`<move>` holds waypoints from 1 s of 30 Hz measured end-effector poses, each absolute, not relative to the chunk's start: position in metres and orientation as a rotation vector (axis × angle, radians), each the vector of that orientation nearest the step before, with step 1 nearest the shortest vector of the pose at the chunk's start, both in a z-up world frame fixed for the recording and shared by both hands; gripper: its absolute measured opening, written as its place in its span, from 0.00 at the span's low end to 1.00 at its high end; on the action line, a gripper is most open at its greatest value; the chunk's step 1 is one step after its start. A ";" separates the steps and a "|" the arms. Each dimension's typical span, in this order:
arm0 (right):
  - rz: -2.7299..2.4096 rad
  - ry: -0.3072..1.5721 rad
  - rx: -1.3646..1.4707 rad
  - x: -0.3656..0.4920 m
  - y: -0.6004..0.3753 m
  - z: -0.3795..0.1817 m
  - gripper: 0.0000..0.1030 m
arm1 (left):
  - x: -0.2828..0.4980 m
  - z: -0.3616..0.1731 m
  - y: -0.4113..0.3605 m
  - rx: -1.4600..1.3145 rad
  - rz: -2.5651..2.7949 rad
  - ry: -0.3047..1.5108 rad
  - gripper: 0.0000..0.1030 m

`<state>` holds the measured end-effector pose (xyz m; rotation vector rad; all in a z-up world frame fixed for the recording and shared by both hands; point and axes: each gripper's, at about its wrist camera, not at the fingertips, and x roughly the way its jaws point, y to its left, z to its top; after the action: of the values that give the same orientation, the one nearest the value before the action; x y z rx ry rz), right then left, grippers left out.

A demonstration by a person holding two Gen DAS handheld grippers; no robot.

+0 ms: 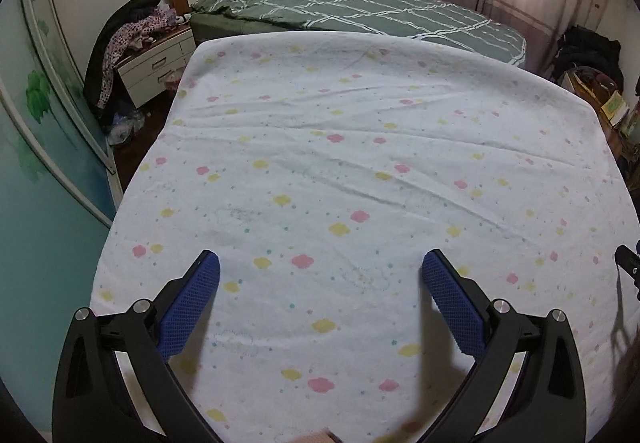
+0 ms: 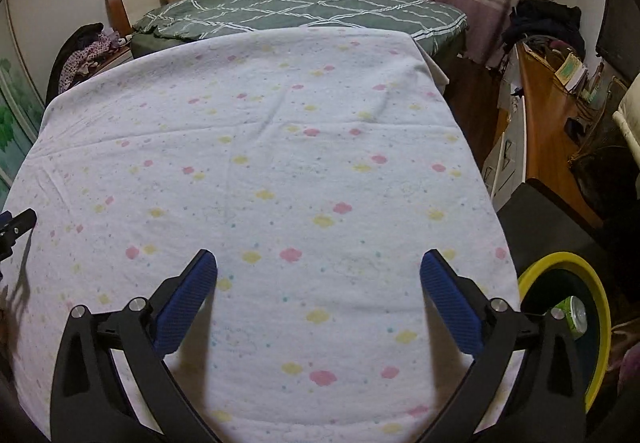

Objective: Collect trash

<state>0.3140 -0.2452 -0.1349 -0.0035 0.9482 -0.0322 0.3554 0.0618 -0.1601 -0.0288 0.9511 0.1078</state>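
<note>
Left gripper [image 1: 320, 267] hangs over the white cloth [image 1: 360, 171] with pink and yellow blotches, jaws spread wide, nothing between the blue pads [image 1: 192, 307] — only bare cloth. Right gripper [image 2: 318, 267] is likewise tilted down over the same cloth [image 2: 260, 163], jaws spread as far as they go and empty. The trash in sight is a green can [image 2: 572, 317], lying inside a yellow-rimmed bin [image 2: 600, 323] just outside the right gripper's right jaw, below the cloth's edge, partly hidden by that jaw's black arm. No trash shows on the cloth ahead of either pair of jaws. In the right wrist view a bit of the left gripper pokes in at the far left, well apart from the left jaw. Beyond the jaws, past the cloth's far edge — a bed [image 1: 360, 7] with a green checked cover.
</note>
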 end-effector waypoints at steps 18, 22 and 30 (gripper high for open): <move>-0.031 0.948 -0.001 0.314 -0.247 -0.134 0.95 | 0.355 -0.160 0.063 -0.030 0.107 0.951 0.97; -0.031 0.948 -0.001 0.313 -0.246 -0.134 0.95 | 0.355 -0.159 0.063 -0.030 0.107 0.951 0.97; -0.031 0.948 -0.001 0.314 -0.246 -0.134 0.95 | 0.354 -0.160 0.063 -0.030 0.107 0.951 0.97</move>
<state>0.3141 -0.2463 -0.1345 -0.0011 0.9478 -0.0307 0.3545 0.0628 -0.1596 -0.0304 0.9508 0.1072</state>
